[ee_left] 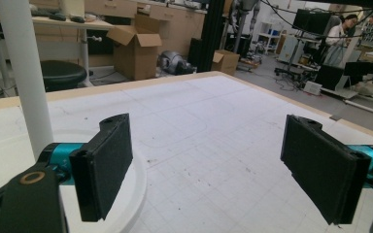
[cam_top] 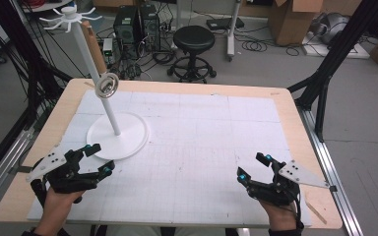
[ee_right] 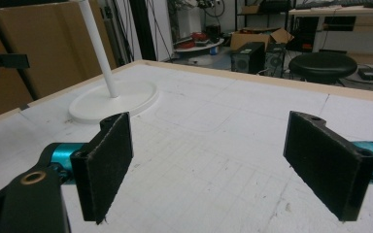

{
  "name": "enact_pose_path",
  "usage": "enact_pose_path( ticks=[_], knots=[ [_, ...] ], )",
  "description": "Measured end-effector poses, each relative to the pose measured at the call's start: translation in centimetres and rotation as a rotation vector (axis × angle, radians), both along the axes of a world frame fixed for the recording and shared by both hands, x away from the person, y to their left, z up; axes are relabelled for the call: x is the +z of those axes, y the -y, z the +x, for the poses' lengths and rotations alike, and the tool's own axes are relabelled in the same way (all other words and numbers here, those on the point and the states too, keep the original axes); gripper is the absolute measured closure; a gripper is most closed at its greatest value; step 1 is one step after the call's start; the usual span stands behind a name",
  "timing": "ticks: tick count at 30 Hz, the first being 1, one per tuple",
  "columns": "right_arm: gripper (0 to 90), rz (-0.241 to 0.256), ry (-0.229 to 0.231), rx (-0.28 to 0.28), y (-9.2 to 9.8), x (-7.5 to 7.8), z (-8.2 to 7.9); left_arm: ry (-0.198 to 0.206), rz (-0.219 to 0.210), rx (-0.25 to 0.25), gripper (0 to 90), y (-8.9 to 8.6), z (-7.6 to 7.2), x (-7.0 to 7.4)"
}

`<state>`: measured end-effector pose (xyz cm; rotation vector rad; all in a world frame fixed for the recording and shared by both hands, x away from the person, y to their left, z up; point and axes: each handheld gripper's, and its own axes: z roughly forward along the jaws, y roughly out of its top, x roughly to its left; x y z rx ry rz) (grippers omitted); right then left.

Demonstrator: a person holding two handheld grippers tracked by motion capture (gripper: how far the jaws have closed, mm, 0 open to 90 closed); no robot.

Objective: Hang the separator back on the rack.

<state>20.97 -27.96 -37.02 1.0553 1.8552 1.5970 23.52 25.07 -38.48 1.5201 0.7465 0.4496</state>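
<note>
The white plastic stand, round base and upright pole, sits on the counter just ahead of the left gripper, fingers spread, empty. The right gripper, likewise spread, lies well apart.

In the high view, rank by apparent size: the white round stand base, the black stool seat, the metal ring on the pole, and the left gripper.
1. White stand base.
2. Left gripper with its body, though nearness to the camera inflates it.
3. Black stool seat, farther off, so perhaps understated.
4. Metal ring, clearly smallest.
</note>
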Motion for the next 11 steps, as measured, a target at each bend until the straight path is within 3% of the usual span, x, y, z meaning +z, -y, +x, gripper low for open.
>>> enact_pose_path(
  ticks=[11],
  knots=[
    [16.7, -0.007, -0.003, 0.007, -0.11, -0.23, 0.20, -0.009, -0.001, -0.007, 19.4, 0.15, 0.15, -0.14]
  ],
)
